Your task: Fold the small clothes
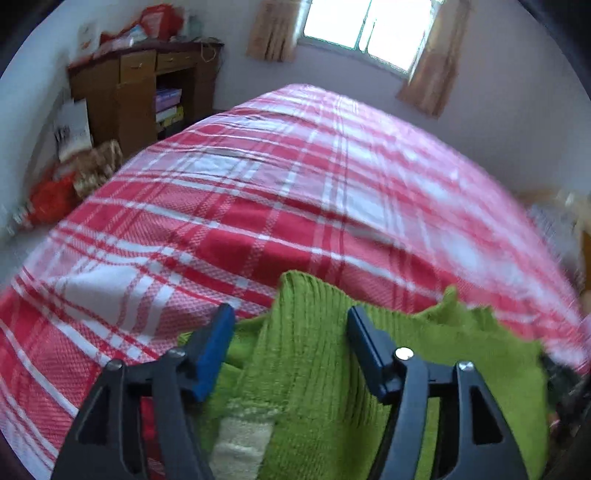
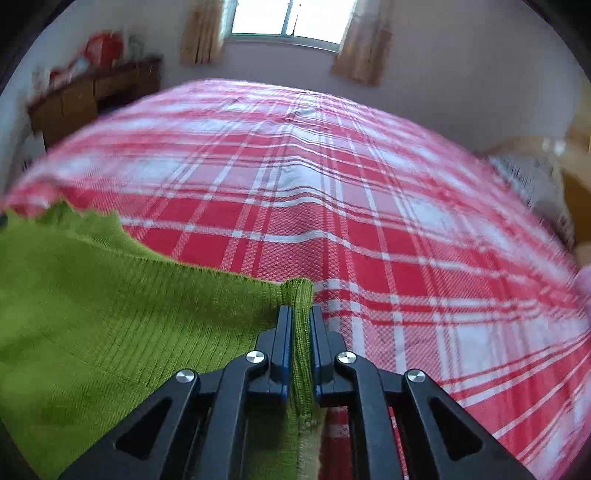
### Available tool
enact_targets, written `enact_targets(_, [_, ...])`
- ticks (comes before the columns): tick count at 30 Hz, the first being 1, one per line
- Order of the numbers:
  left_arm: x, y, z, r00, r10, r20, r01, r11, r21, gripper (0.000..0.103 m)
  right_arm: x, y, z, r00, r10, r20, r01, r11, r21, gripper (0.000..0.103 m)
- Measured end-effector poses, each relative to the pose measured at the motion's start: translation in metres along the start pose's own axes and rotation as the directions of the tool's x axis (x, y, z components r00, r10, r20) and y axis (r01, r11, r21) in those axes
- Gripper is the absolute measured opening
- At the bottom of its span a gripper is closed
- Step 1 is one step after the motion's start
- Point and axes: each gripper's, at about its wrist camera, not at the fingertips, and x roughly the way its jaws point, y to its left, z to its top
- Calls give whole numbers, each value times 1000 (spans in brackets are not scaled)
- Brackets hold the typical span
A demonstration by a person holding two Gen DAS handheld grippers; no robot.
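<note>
A green ribbed knit garment lies on the red and white plaid bed cover at the near edge. My left gripper is open, its blue pads standing on either side of a raised fold of the knit without pressing it. A cream patch of the garment shows below that fold. In the right wrist view the garment spreads to the left, and my right gripper is shut on its ribbed edge, which pokes up between the pads.
The plaid cover stretches far ahead to the wall under a window with curtains. A wooden desk with clutter stands at the back left, and red bags lie on the floor beside the bed.
</note>
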Motion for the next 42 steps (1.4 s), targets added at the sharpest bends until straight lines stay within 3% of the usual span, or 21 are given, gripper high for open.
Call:
enact_targets(3, [5, -12, 1, 997, 68, -19, -67, 996, 58, 70, -2, -3, 2, 1000, 1, -1, -1, 1000, -9, 10])
enact_targets(5, [4, -10, 1, 997, 70, -17, -69, 996, 53, 72, -9, -13, 2, 999, 35, 16, -36, 999, 15, 18])
enact_targets(6, [3, -9, 0, 997, 70, -16, -69, 996, 49, 72, -18, -23, 0, 999, 17, 33, -19, 998, 52, 28])
enact_targets(8, [2, -7, 0, 997, 78, -11, -77, 996, 45, 75, -55, -42, -6, 993, -50, 109, 33, 987, 155, 31])
enact_targets(11, [3, -11, 0, 995, 104, -13, -103, 993, 58, 78, -116, -48, -24, 978, -82, 190, 36, 971, 235, 33])
enact_targets(13, [2, -13, 0, 992, 123, -10, -122, 991, 62, 80, -137, -40, -35, 976, 17, 219, -70, 969, 236, 48])
enact_targets(16, [-8, -14, -8, 989, 150, -11, -149, 986, 68, 82, -159, 0, -53, 954, 170, 245, -209, 967, 144, 53])
enact_targets(18, [-20, -16, -15, 988, 154, -16, -152, 985, 85, 82, -158, 26, -63, 950, 210, 232, -236, 968, 91, 53])
enact_targets(22, [-62, -18, -44, 980, 197, 26, -198, 969, 145, 83, -131, 59, -83, 967, 210, 145, -220, 974, 51, 53])
enact_targets(23, [-74, -17, -54, 978, 204, 34, -206, 967, 148, 87, -115, 66, -87, 976, 202, 86, -206, 978, 42, 53])
enact_targets(24, [-82, -15, -61, 979, 200, 38, -204, 968, 146, 89, -112, 65, -87, 974, 212, 79, -217, 975, 50, 54])
enact_targets(27, [-106, -7, -83, 975, 211, 67, -219, 967, 133, 92, -109, 57, -87, 971, 222, 85, -229, 970, 87, 63])
enact_targets(33, [-137, -5, -112, 966, 236, 107, -250, 958, 141, 92, -112, 55, -89, 969, 225, 102, -234, 968, 86, 63])
enact_targets(35, [-146, -4, -120, 961, 247, 124, -264, 954, 141, 99, -114, 55, -90, 970, 220, 107, -229, 970, 83, 63])
enact_targets(37, [-149, -2, -124, 959, 250, 132, -267, 954, 137, 100, -113, 55, -91, 969, 220, 111, -230, 970, 84, 63])
enact_targets(42, [-146, 0, -132, 962, 254, 103, -267, 954, 139, 100, -118, 56, -93, 972, 201, 126, -212, 973, 88, 63])
